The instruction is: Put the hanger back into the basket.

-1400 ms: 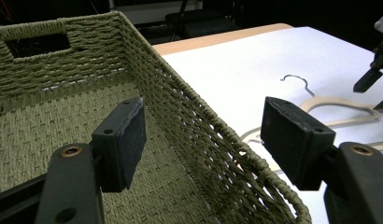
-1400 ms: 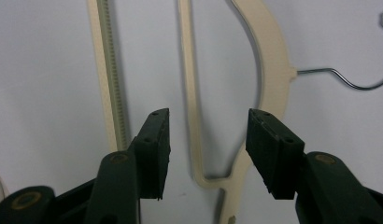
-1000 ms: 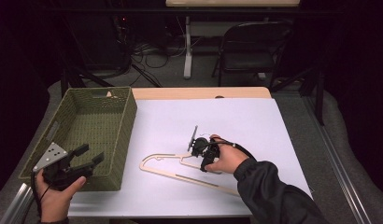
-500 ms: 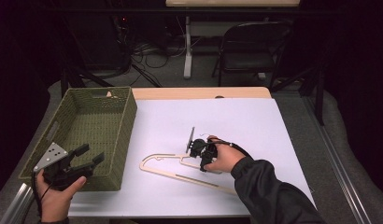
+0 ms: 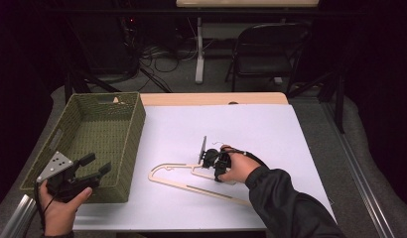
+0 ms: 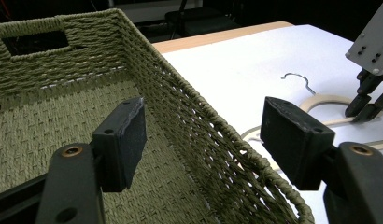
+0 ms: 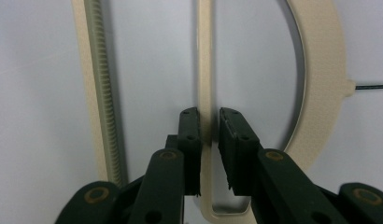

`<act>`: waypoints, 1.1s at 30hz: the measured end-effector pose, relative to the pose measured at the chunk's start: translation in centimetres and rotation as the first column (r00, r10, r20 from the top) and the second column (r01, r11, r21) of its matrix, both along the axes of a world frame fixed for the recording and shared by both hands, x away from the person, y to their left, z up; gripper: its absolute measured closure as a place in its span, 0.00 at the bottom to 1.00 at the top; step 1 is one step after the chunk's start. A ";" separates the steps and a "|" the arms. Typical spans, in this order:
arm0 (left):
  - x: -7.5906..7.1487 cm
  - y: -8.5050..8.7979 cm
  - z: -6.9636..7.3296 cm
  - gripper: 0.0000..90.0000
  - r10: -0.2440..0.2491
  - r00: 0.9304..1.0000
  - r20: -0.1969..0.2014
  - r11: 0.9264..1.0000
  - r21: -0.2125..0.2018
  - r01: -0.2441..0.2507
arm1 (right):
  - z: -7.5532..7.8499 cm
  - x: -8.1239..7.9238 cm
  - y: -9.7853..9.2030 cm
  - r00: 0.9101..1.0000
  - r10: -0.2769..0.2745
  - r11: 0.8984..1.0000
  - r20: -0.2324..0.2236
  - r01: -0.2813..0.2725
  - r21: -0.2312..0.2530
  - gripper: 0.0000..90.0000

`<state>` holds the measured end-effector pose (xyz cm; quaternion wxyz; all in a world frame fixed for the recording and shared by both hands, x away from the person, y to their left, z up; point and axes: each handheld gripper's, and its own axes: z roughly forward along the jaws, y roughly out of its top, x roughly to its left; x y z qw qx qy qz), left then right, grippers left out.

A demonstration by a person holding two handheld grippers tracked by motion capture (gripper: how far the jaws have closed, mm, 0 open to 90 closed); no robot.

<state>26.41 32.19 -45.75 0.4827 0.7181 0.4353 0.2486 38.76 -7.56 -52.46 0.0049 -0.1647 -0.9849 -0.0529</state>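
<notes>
Hovering at the near-left corner of the bench (image 5: pixel 271 124), the left tool (image 5: pixel 92 165) stands with its jaws wide apart and nothing between them, poised over the near right rim of the woven green basket (image 5: pixel 134 129). In the left gripper view that basket's wall (image 6: pixel 189 116) runs between the two pads, and what shows of its inside is bare weave. To the right of the basket, on the white sheet, lies the pale wooden hanger (image 5: pixel 191 186), flat, its long axis running from near the basket's near corner down and rightward toward the person's right sleeve, its wire hook (image 5: pixel 219 145) pointing away toward the far side of the bench. The right tool (image 5: pixel 210 159) sits over the hanger's neck end, pointing down onto it. In the right gripper view its jaws have just been closing, and now they flank a thin bar of the hanger (image 7: pixel 204 70) on both sides, the left pad against it and the right pad a sliver off.
</notes>
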 end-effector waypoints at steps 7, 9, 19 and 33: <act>0.0 0.0 0.0 0.35 0.000 1.000 -0.001 1.000 0.000 0.000 | -0.1 0.1 0.0 1.000 0.005 1.000 -0.014 -0.005 -0.013 0.89; 0.0 -0.1 -0.1 0.35 0.000 1.000 -0.003 1.000 0.001 0.000 | -0.3 0.2 0.0 1.000 0.007 1.000 -0.014 -0.007 -0.004 0.89; 0.0 -0.1 -0.1 0.35 0.000 1.000 -0.003 1.000 0.001 0.000 | -0.3 0.3 -0.1 1.000 0.005 1.000 -0.020 -0.005 0.000 0.86; 0.0 -0.1 0.0 0.35 0.000 1.000 0.000 1.000 0.002 0.000 | -0.2 0.0 0.1 1.000 0.014 1.000 -0.009 -0.014 -0.019 0.94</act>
